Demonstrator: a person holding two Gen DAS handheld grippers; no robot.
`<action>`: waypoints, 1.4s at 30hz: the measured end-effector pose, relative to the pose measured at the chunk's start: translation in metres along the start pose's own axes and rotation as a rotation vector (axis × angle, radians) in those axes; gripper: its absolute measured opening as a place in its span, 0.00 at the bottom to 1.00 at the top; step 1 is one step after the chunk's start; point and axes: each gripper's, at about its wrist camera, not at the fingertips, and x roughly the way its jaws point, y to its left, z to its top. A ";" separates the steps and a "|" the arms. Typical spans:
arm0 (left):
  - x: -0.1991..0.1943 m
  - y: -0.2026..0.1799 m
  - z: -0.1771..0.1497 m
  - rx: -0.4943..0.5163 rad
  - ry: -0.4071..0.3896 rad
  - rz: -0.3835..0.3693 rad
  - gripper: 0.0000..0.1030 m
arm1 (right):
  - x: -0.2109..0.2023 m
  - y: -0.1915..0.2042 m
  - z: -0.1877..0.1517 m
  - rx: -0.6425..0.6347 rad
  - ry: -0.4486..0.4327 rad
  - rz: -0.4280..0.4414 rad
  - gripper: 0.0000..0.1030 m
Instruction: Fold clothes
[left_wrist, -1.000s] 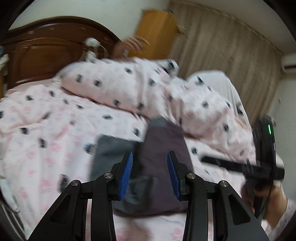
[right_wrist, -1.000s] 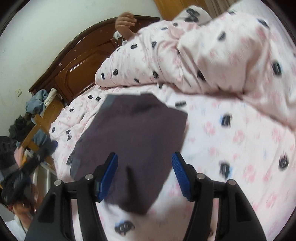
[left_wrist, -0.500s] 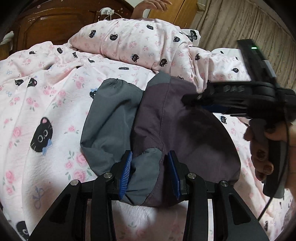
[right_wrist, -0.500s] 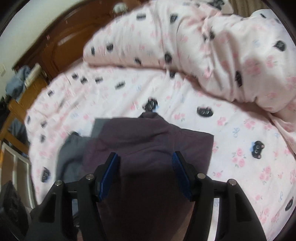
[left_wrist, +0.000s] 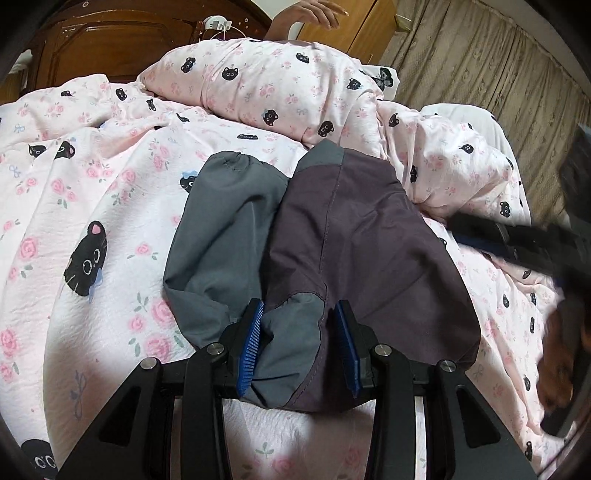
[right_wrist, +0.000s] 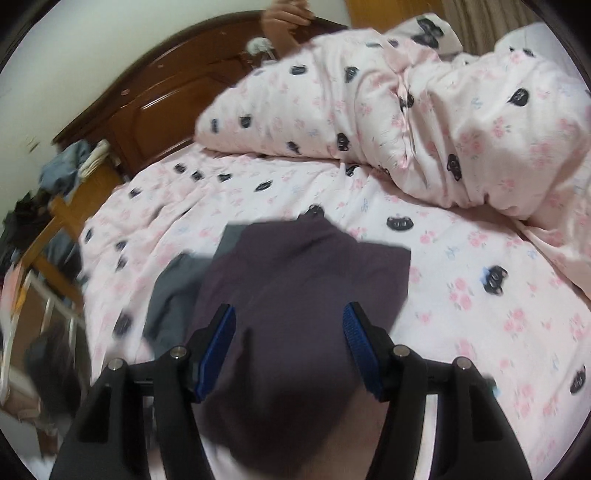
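Since a second ago the left gripper (left_wrist: 299, 343) has dropped low over the bedspread (left_wrist: 92, 206), which fills both views. At six o'clock lies the grey-and-purple garment (left_wrist: 332, 236), half folded. Left jaws clamp its near hem; the right gripper (right_wrist: 290, 349) hovers above it, blue pads (right_wrist: 360, 350) apart, gripping nothing.
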 end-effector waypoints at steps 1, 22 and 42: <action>0.000 0.000 0.000 0.001 0.000 0.001 0.34 | 0.000 0.002 -0.008 -0.024 0.019 -0.010 0.61; -0.072 -0.035 0.020 0.078 -0.075 0.062 0.67 | -0.089 0.025 -0.060 0.026 -0.046 -0.095 0.92; -0.216 -0.079 -0.017 0.217 -0.123 0.241 0.86 | -0.211 0.093 -0.101 0.077 -0.226 -0.216 0.99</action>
